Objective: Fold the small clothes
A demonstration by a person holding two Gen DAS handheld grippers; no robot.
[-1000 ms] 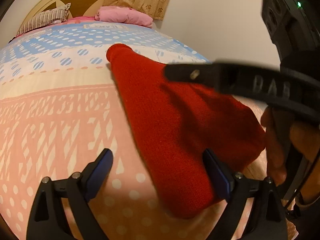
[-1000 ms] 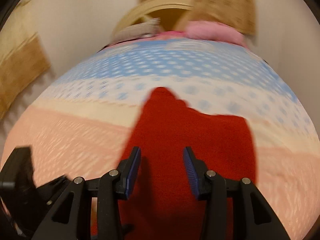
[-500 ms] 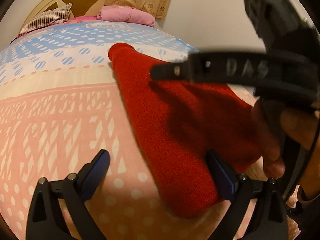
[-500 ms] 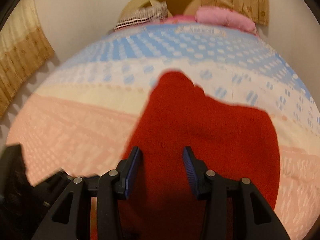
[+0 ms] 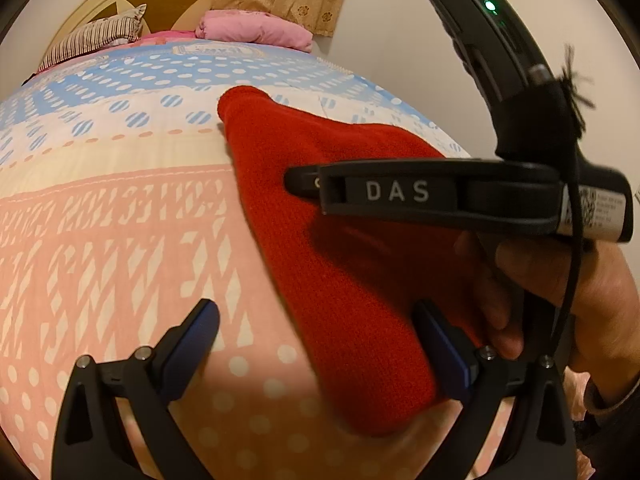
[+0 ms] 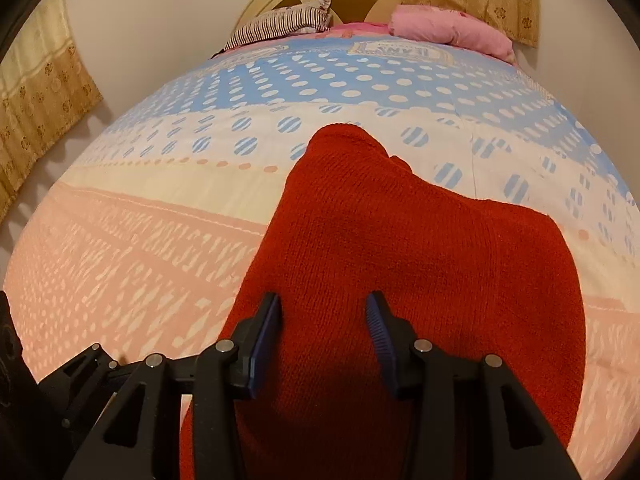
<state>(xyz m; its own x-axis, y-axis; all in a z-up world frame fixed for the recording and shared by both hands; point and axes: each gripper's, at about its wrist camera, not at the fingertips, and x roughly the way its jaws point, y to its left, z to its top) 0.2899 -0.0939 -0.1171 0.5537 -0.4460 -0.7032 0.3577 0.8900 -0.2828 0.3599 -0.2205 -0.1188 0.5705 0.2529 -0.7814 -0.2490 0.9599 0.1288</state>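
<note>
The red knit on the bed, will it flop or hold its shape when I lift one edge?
The red knit will probably flop: it lies soft and creased on the bedspread. Its ribbed texture likely grips rather than slips. It looks thick, so maybe slightly heavy.

Warm, dim indoor light tints both my views yellowish. My fisheye lenses bulge the bed and blacken the corners. My own shadow darkens the red cloth, and nearby parts look soft.
</note>
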